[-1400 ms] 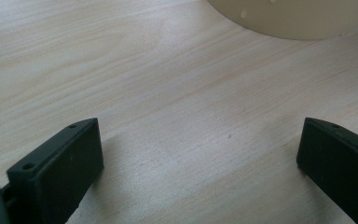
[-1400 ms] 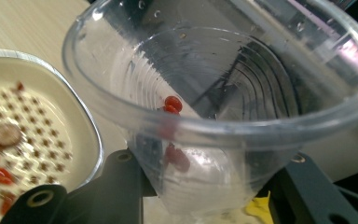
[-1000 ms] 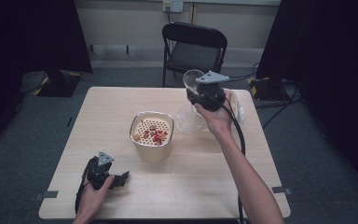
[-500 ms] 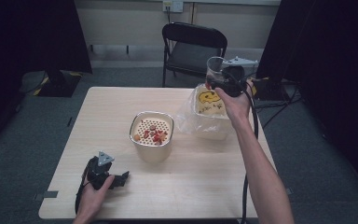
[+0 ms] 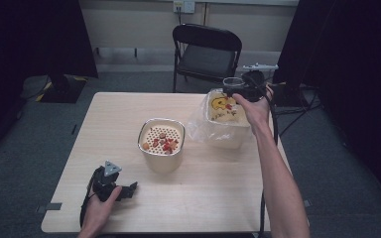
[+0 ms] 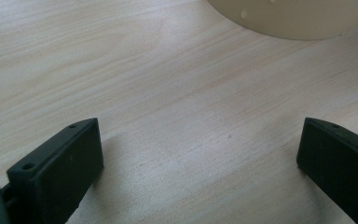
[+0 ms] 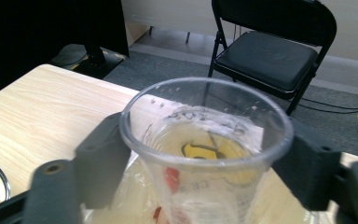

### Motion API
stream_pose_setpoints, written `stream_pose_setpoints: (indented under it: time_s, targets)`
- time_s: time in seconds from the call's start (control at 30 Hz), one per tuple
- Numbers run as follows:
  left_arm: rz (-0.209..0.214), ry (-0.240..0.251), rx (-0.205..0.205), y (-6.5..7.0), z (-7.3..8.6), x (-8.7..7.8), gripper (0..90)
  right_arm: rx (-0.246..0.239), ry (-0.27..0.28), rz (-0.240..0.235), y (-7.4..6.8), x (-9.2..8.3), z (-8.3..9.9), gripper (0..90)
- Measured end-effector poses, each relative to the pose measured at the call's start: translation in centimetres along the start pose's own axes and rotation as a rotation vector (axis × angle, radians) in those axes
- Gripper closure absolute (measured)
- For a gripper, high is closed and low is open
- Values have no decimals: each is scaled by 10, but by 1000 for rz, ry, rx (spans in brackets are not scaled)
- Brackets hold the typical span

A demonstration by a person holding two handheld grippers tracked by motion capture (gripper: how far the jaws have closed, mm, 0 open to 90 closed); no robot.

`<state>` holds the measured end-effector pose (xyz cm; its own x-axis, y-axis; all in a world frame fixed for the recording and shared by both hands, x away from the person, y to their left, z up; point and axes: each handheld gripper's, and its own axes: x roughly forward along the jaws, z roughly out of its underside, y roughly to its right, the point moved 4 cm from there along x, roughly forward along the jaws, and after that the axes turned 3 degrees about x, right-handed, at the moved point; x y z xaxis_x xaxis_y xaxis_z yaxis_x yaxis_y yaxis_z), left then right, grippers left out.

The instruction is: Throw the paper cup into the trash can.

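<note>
My right gripper (image 5: 238, 89) is shut on a clear plastic cup (image 7: 205, 154), held upright above a cream tub (image 5: 225, 126) lined with a clear plastic bag. In the high view the cup (image 5: 233, 83) hangs over the tub's far rim, at the table's back right. The tub holds something yellow and red. A cream perforated bowl (image 5: 161, 144) with red and orange pieces stands mid-table. My left gripper (image 5: 129, 191) rests on the table near the front left edge, open, with bare wood between its jaws. The bowl's side (image 6: 298, 18) shows ahead of it.
The wooden table (image 5: 79, 148) stands on grey carpet. A black folding chair (image 5: 206, 52) sits behind the table's far edge, also seen as a chair (image 7: 270, 51) past the cup. Black curtains hang at both sides. A cable (image 5: 273, 124) trails along the right forearm.
My right gripper has carried the cup to the right and slightly back, from over the table's back middle to above the bagged tub. The left gripper has stayed put.
</note>
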<state>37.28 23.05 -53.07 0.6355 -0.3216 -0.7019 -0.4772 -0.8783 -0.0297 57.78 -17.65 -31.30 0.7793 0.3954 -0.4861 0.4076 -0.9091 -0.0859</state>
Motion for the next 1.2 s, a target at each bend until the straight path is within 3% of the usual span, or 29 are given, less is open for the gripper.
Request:
stream_pose_setpoints:
  time_s: [0.2, 0.5, 0.7, 1.03, 1.2]
  targets:
    - [1, 0, 1, 0, 0, 0, 0, 1, 15, 18, 4, -2, -1, 153]
    - [2, 0, 0, 0, 0, 0, 0, -6, 7, 7, 5, -17, 9, 159]
    - [2, 0, -1, 0, 0, 0, 0, -5, -5, -8, 5, -34, 27, 161]
    - [3, -2, 3, 0, 0, 0, 0, -67, -26, -44, -6, -64, 62, 151]
    - [4, -3, 5, -1, 0, 0, 0, -44, -34, -79, -14, -76, 83, 157]
